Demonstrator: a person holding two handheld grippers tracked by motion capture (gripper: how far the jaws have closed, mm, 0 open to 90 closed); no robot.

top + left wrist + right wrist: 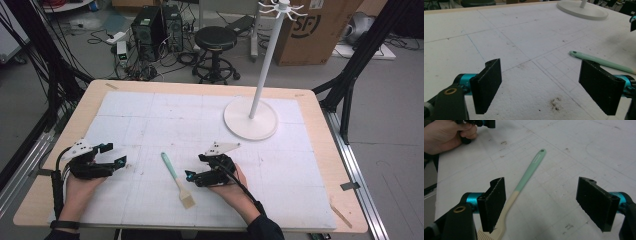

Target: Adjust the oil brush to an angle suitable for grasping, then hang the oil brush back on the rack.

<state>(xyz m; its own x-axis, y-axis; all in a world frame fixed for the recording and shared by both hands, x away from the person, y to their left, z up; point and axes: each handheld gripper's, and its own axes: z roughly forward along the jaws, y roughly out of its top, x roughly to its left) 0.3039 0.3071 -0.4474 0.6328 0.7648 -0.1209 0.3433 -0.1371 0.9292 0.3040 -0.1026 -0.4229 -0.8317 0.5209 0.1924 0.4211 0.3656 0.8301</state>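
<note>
Pastry brush lies flat on the white mat, lower centre of the high view, mint handle toward upper left, pale bristle head toward lower right. My right gripper sits just right of it, jaws wide apart, nothing between them; in the right gripper view the brush runs up beside the left jaw. My left gripper rests at lower left, jaws also apart, empty. Brush looks light, handle stiff and likely smooth, bristles soft. Best hold, I judge: mid-handle, near the colour change.
</note>
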